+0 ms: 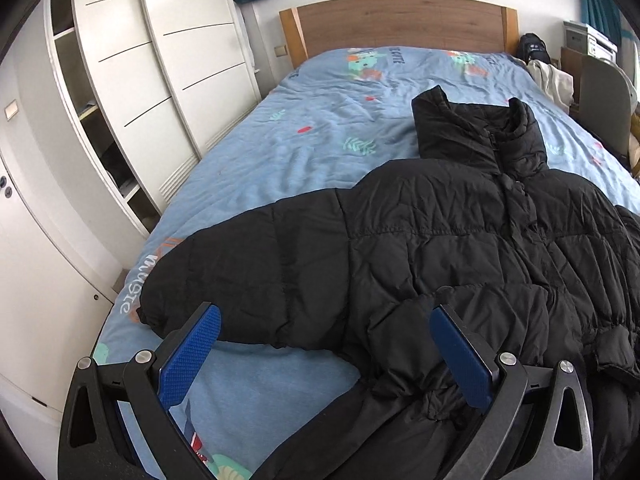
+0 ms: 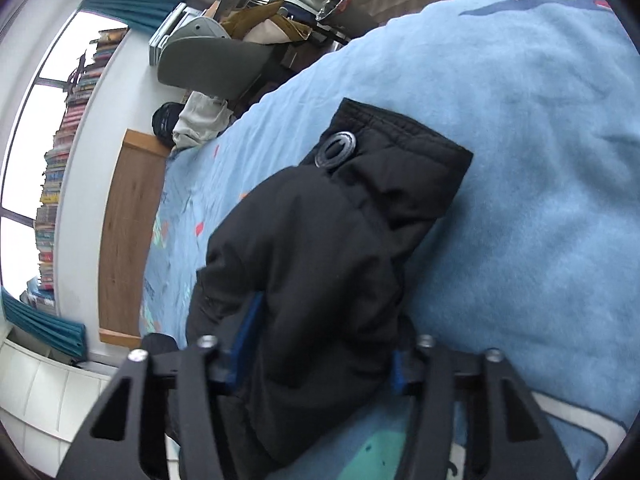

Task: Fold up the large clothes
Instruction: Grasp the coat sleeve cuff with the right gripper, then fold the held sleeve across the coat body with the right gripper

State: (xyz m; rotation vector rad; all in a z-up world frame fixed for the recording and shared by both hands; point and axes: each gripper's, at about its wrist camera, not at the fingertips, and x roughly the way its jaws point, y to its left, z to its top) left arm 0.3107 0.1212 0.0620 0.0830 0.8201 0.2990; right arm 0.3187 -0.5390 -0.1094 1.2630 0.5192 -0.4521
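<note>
Two grippers work: my left gripper [image 1: 325, 354] hangs spread beside the black quilted puffer jacket [image 1: 440, 240] on the blue patterned bedspread [image 1: 312, 140]; my right gripper [image 2: 320, 344] pinches its puffy, slippery sleeve [image 2: 340, 240].

The left wrist view looks from the foot of the bed [image 1: 320, 128] toward the headboard [image 1: 400, 24], level and fairly high. The right wrist view is rolled sideways, close above the jacket [image 2: 320, 260]. Both share bed, jacket, headboard.
</note>
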